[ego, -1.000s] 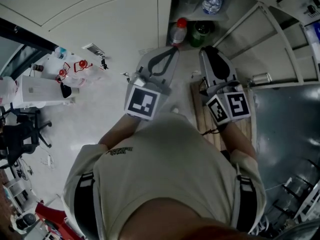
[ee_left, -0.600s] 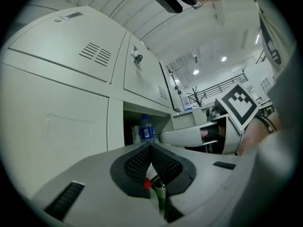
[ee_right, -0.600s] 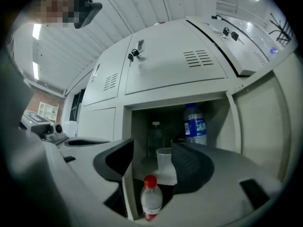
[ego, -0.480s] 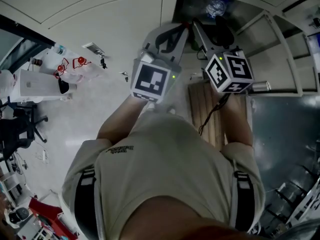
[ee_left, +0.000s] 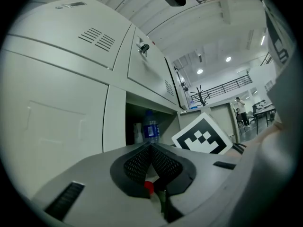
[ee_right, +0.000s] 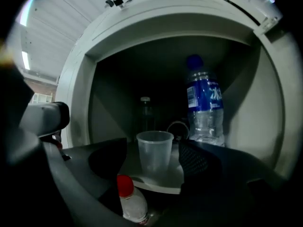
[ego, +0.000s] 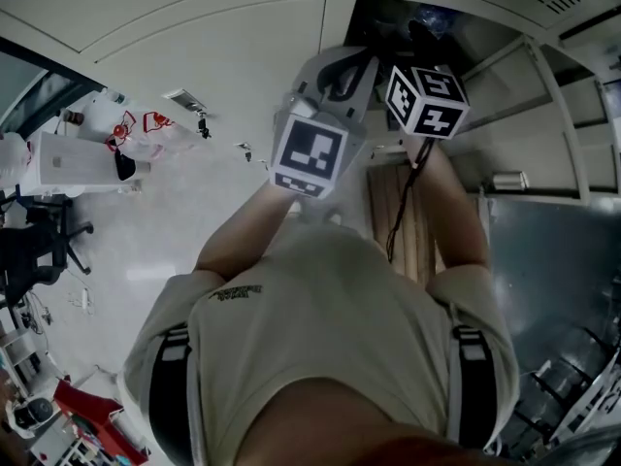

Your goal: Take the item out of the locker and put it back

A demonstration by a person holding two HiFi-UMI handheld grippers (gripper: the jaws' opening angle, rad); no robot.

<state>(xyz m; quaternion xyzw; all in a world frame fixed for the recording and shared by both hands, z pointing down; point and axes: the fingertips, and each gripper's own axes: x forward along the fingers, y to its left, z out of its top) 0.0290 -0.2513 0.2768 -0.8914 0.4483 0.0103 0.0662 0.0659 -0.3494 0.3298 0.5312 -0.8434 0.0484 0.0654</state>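
In the head view, the person holds both grippers up to the open locker [ego: 337, 22]. The left gripper [ego: 361, 61] is at the locker's mouth. The right gripper [ego: 422, 32] reaches into the locker, where it is too dark to make out the cup.

In the left gripper view, the left gripper [ee_left: 151, 146] has its jaws closed. The tips touch and they hold nothing. Lower down, a small bottle [ee_left: 148, 187] with a red cap shows through the gap between the jaws. A water bottle [ee_left: 149, 129] stands inside the locker [ee_left: 116, 122].

In the right gripper view, the jaws of the right gripper [ee_right: 154, 145] have just been opening and now stand very wide. The cup [ee_right: 155, 162] stands right between them on the locker's shelf [ee_right: 165, 182]. Neither jaw touches it. The cup is clear plastic, upright, and wider at the top than at the bottom. The water bottle [ee_right: 203, 108], with a blue cap and blue label, stands deeper in the locker. A dark bottle [ee_right: 145, 112] stands at the locker's back. The small bottle [ee_right: 129, 202] sits below the shelf's front edge.
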